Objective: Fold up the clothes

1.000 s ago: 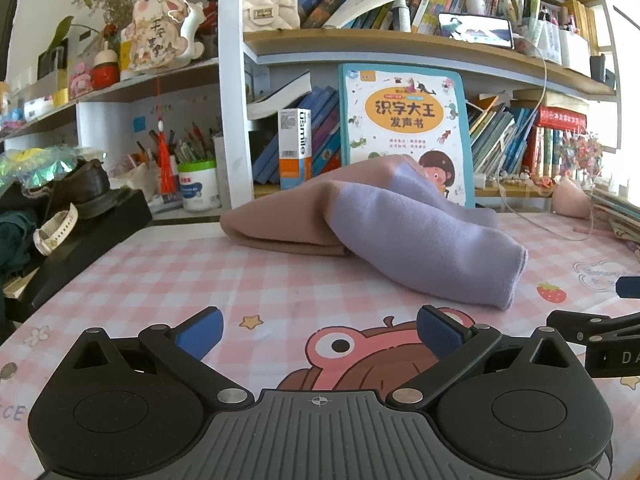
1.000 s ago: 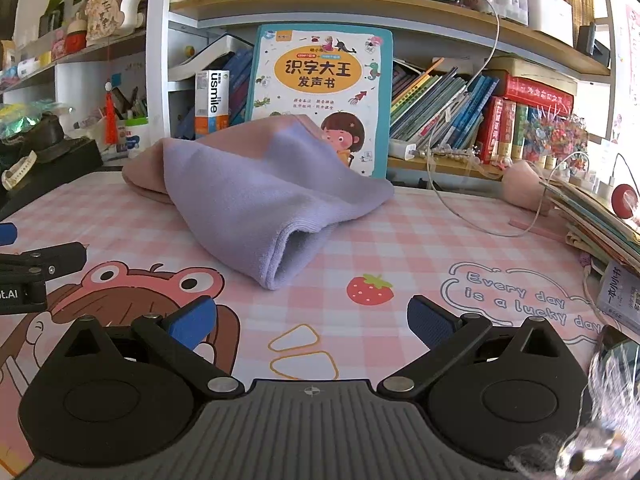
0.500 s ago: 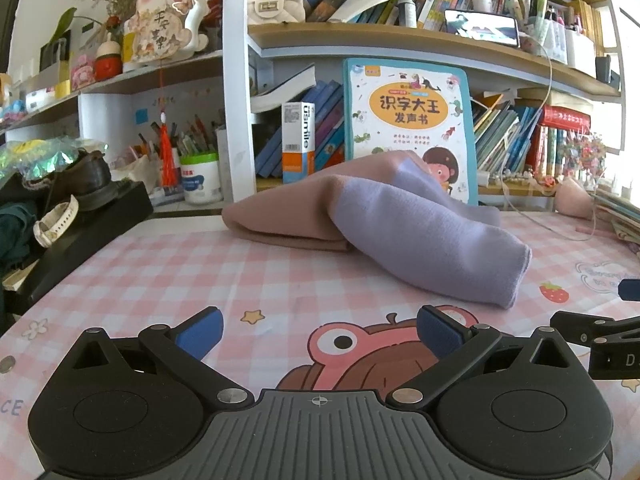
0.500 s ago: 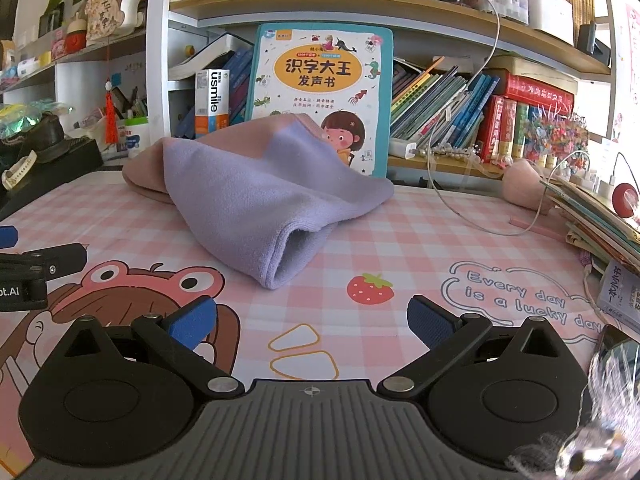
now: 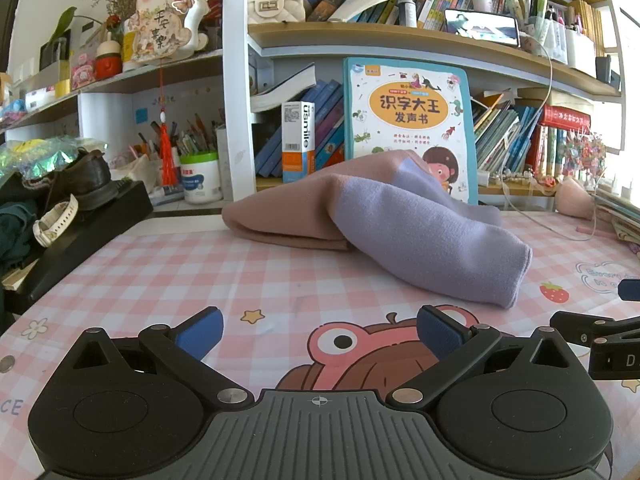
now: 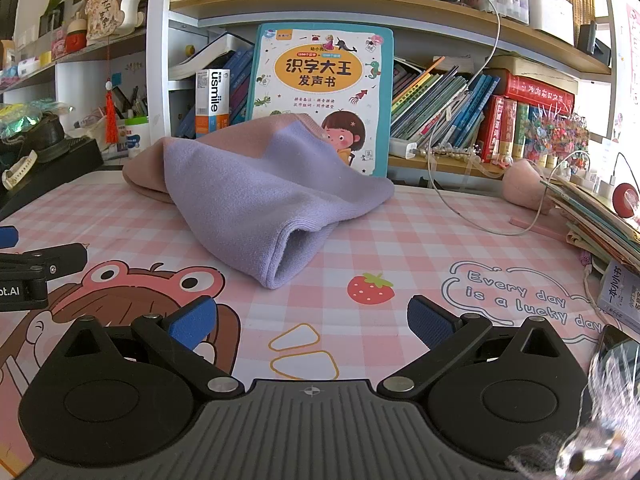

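Both grippers, left (image 5: 318,330) and right (image 6: 312,320), are held empty, jaws apart, short of the garment (image 5: 384,224); its open cuff (image 6: 298,254) is seen only from the right

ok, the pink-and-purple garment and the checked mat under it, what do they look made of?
Garment: soft knit, likely cotton or fleece; matte, fine textured surface, ribbed cuff, slumps in loose folds. Mat: probably printed vinyl or coated fabric; lies flat and smooth, cartoon print, faint sheen. Neither is certain from looks alone.
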Demonstrator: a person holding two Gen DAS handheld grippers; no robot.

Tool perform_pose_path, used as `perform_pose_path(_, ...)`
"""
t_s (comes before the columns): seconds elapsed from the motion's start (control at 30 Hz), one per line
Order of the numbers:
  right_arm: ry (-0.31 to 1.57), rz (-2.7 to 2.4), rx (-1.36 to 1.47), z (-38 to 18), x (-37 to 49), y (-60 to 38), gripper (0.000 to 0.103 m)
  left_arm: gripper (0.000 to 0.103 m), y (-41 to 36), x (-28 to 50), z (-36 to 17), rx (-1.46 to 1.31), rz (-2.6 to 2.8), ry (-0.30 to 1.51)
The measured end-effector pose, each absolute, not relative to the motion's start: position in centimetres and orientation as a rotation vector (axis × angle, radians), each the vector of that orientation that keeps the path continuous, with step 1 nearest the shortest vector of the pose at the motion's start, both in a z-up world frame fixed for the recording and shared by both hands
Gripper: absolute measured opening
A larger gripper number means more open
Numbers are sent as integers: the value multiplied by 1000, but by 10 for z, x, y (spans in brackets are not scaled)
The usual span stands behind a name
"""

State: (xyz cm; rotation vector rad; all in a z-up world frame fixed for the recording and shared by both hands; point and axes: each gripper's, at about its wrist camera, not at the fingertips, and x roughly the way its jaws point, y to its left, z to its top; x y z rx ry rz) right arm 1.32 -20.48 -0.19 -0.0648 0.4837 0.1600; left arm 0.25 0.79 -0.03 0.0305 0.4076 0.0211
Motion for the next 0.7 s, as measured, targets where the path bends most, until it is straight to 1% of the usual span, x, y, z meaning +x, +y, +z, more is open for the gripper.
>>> perform_pose_path(0.7, 482, 160, -62, -2, 13, -204, 103, 103, 10, 2, -1, 13, 42, 410)
